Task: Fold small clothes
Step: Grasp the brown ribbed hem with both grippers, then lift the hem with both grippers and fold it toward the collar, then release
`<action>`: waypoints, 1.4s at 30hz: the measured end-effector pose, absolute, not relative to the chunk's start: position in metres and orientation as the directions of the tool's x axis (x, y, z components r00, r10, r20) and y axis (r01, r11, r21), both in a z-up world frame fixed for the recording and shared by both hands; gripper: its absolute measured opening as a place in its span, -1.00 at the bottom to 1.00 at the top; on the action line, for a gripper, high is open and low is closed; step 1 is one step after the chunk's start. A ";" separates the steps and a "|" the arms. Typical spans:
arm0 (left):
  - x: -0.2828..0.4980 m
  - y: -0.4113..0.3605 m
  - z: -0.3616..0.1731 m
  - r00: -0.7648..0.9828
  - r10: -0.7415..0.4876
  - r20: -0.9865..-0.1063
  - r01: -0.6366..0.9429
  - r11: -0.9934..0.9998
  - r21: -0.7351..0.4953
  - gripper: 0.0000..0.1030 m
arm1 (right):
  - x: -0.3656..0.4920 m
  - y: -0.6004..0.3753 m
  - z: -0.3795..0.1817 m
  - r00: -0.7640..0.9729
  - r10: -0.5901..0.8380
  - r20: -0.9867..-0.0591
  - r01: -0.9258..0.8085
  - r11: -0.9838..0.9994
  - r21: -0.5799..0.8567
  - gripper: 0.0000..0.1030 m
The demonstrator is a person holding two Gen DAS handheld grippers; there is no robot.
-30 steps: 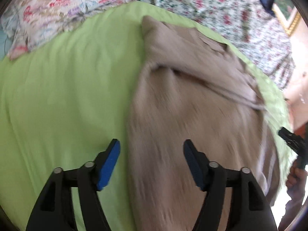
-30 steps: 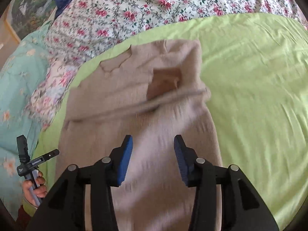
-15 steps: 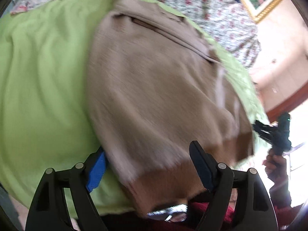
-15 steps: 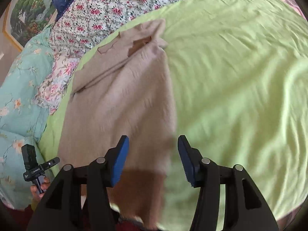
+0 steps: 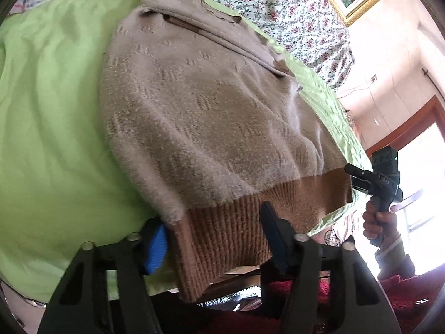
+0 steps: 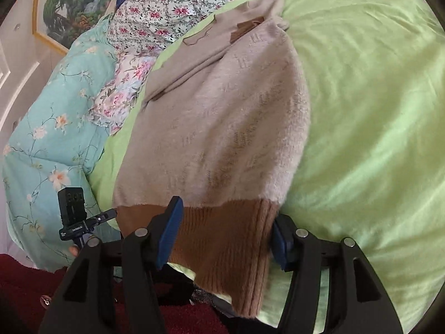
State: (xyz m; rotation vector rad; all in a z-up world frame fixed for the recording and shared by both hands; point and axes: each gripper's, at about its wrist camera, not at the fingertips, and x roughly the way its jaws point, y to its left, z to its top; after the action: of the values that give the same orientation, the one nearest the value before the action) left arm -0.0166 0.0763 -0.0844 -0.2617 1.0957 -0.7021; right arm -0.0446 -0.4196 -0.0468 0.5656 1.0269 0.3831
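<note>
Both tongs dropped to sweater [image 5: 211,117] hem | left tongs [image 5: 214,236] agape; right tongs [image 6: 225,231] agape, straddling ribbing

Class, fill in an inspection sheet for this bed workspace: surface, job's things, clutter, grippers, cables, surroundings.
Surface: green sheet, wrinkled.
Job's things: beige sweater lying flat, sleeves folded across the chest; its brown ribbed hem hangs over the near edge.
Clutter: nothing seen.
Grippers: left hand-held gripper and right hand-held gripper both open, each straddling a hem corner.
Cables: nothing seen.
Surroundings: floral bedding, teal floral quilt, framed painting, wooden door frame.
</note>
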 end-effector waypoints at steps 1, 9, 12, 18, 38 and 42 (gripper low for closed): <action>-0.016 0.077 -0.085 0.279 -0.628 -0.726 0.388 0.765 -0.513 -0.36 | -0.044 -0.418 -0.047 0.471 0.536 -0.701 -0.034 0.805 0.593 -0.07; -0.027 0.102 -0.071 0.326 -0.601 -0.729 0.391 0.788 -0.475 -0.88 | -0.077 -0.454 -0.043 0.478 0.500 -0.722 0.024 0.814 0.580 -0.84; -0.022 0.110 -0.077 0.311 -0.614 -0.726 0.366 0.782 -0.505 -0.87 | -0.082 -0.458 -0.051 0.471 0.524 -0.710 0.028 0.795 0.606 -0.84; -0.018 0.099 -0.092 0.240 -0.624 -0.743 0.353 0.770 -0.532 -0.69 | -0.074 -0.446 -0.054 0.440 0.566 -0.697 0.002 0.776 0.631 -0.78; 0.037 0.101 0.050 0.613 -0.611 -0.500 0.432 0.790 -0.436 -0.88 | -0.012 -0.446 0.059 0.717 0.550 -0.427 -0.172 0.735 0.656 -0.82; 0.090 0.086 0.069 0.656 -0.587 -0.474 0.418 0.806 -0.418 -0.88 | 0.049 -0.455 0.072 0.755 0.482 -0.445 -0.126 0.772 0.623 -0.82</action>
State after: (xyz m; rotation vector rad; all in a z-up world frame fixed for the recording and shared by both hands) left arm 0.0902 0.0860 0.0689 -0.2842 0.6338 -0.5781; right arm 0.0488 -0.4546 0.0715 0.6050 0.6346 0.3550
